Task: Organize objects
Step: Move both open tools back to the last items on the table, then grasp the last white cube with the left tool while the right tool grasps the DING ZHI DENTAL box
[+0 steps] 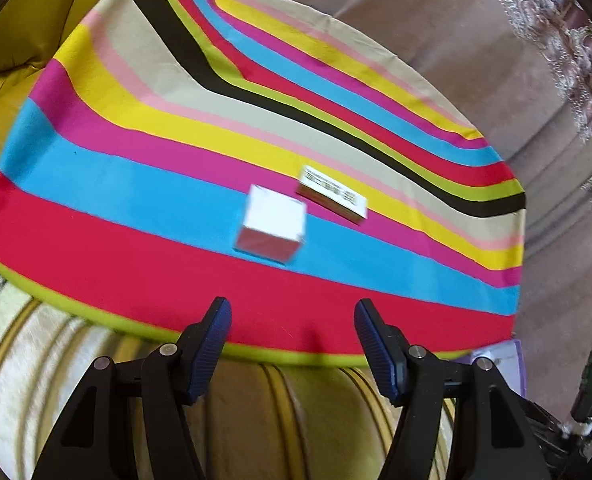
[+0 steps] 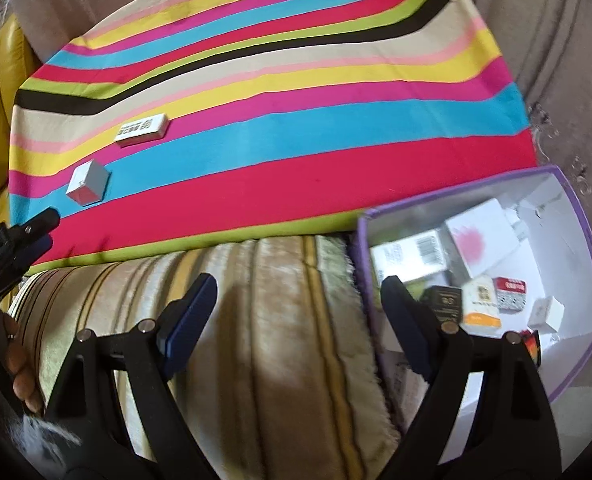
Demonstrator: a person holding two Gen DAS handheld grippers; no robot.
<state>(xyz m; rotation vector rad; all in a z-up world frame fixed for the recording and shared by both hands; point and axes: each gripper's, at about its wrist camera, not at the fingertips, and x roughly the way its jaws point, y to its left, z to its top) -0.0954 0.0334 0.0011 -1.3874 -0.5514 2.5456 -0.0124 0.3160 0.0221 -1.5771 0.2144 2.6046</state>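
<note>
Two small boxes sit on the striped cloth (image 1: 136, 264). The white cube box (image 1: 272, 226) is just ahead of the left tongs (image 1: 292, 320), a little to their left side. The flat box (image 1: 331, 195) with black print on top lies a bit farther ahead, near the cube but not touching it.

The left tongs are apart, with nothing between the blue pads (image 1: 212, 344). They hang over the near edge of the cloth. The right tongs (image 2: 296, 300) are wide apart too, and empty. They hang over the stripy blanket (image 2: 288, 340), with the purple bin (image 2: 583, 240) on their right side. That bin already has many little boxes inside it.

I think the two boxes on the cloth still need to go into the bin.

The cube box looks like light cardboard. It is stiff, but it could dent if squeezed hard. Its sides look smooth, so it might slip. A good place to pinch it is on two flat sides that face away from each other, near the middle. The flat box is thin, so pinch it across its two long edges.
</note>
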